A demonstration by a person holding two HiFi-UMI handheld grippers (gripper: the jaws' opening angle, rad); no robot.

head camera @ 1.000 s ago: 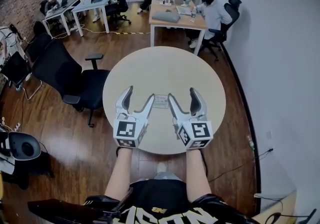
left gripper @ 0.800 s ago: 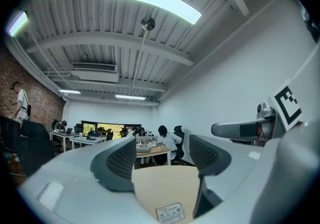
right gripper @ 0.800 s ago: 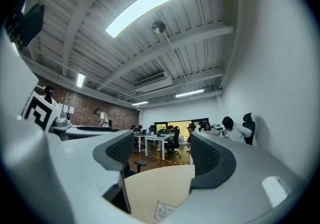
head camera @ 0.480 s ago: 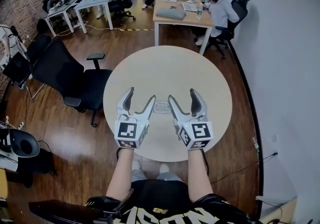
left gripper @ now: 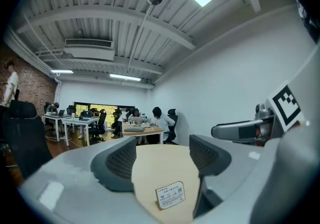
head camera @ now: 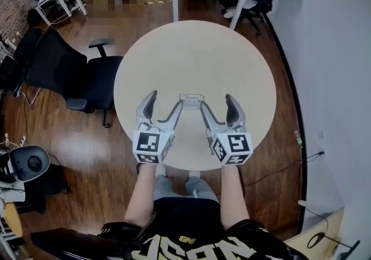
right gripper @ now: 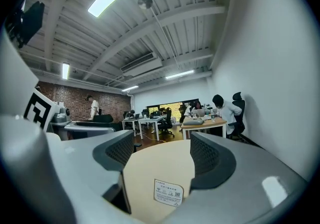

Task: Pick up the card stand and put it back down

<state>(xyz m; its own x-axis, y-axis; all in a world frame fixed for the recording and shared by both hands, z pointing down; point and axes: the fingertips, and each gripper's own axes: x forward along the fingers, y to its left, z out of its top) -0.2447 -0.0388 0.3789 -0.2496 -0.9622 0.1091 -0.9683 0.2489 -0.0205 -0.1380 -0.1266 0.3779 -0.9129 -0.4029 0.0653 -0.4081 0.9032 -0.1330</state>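
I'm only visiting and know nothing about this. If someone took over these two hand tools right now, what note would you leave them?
Left gripper: jaws apart, gripping nothing.
Right gripper: jaws apart, gripping nothing.
Card stand: upright near the middle of the round table, between the two grippers' inner tips; whether they touch it can't be told.
Done: unclear; nothing shows whether it was already lifted.
Left: probably grip it, lift it, set it back down.

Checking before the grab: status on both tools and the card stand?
Left tool open, empty. Right tool open, empty. Card stand upright on table, between the two tools, not gripped. Nothing in the way.
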